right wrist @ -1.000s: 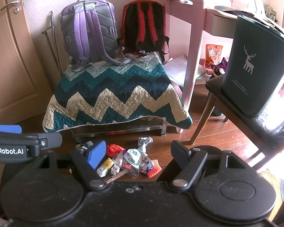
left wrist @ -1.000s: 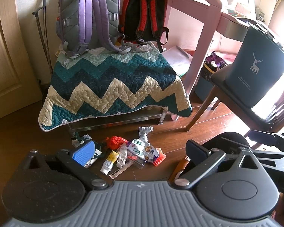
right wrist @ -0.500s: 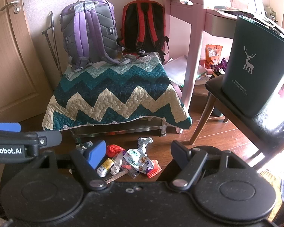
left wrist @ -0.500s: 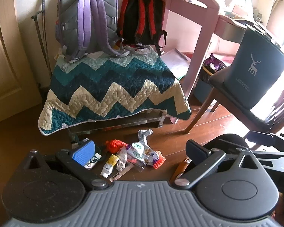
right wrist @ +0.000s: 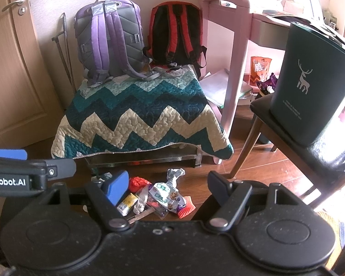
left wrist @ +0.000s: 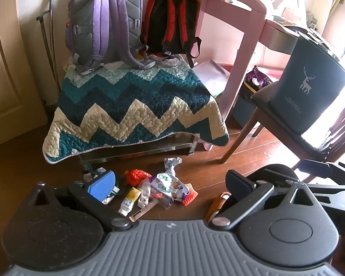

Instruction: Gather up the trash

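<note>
A heap of trash lies on the wooden floor in front of a low bench: a snack wrapper [left wrist: 170,185] [right wrist: 166,194], a red crumpled bag [left wrist: 135,176] [right wrist: 136,182], a small yellow tube [left wrist: 130,200] [right wrist: 127,203], a silvery foil twist [left wrist: 171,163] [right wrist: 174,174] and an orange packet [left wrist: 189,194] [right wrist: 186,208]. My left gripper [left wrist: 170,181] is open and empty, above and short of the heap. My right gripper [right wrist: 166,182] is also open and empty, at a like distance. A dark green bin with a deer print [left wrist: 310,87] [right wrist: 310,96] stands on a chair at the right.
The bench is draped with a zigzag quilt [left wrist: 135,105] [right wrist: 140,115] and carries a purple backpack [left wrist: 105,23] and a red-black backpack [left wrist: 172,23]. A pink desk [left wrist: 237,23] stands to the right, a wooden door [right wrist: 9,69] to the left. The chair [left wrist: 276,115] has slanted legs near the heap.
The left wrist view has tipped slightly, so the room sits a little lower in frame. The right gripper has barely moved. Both stay open; the trash is untouched.
</note>
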`<state>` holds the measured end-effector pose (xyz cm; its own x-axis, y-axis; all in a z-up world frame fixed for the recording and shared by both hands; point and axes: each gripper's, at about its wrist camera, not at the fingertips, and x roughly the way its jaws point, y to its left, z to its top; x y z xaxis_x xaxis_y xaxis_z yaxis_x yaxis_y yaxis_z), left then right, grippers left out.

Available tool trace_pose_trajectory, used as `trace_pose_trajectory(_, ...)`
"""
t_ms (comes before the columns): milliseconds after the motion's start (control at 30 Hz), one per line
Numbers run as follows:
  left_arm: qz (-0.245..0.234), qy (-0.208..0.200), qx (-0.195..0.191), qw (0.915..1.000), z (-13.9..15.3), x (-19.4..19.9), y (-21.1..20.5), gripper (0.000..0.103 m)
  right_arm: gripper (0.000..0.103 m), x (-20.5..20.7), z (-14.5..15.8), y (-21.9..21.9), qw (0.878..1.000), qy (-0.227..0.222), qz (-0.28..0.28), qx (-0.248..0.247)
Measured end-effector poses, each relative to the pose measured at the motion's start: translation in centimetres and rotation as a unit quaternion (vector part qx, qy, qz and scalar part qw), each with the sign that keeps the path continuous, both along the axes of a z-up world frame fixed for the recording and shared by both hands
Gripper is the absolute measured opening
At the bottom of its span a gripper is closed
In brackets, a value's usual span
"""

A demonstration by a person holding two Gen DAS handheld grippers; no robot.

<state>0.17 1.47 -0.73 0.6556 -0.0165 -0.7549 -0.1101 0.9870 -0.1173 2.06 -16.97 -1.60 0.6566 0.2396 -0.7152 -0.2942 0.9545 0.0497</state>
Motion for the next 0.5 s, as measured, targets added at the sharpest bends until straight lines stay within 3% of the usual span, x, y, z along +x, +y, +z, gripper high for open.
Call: trace_pose_trajectory(500,0.004,0.007,-0.010,0.9999,-0.9,1.1,0.7,0.103,0.076,1.3,-0.2,0.8,1.000,0.001,0.008,-0.020)
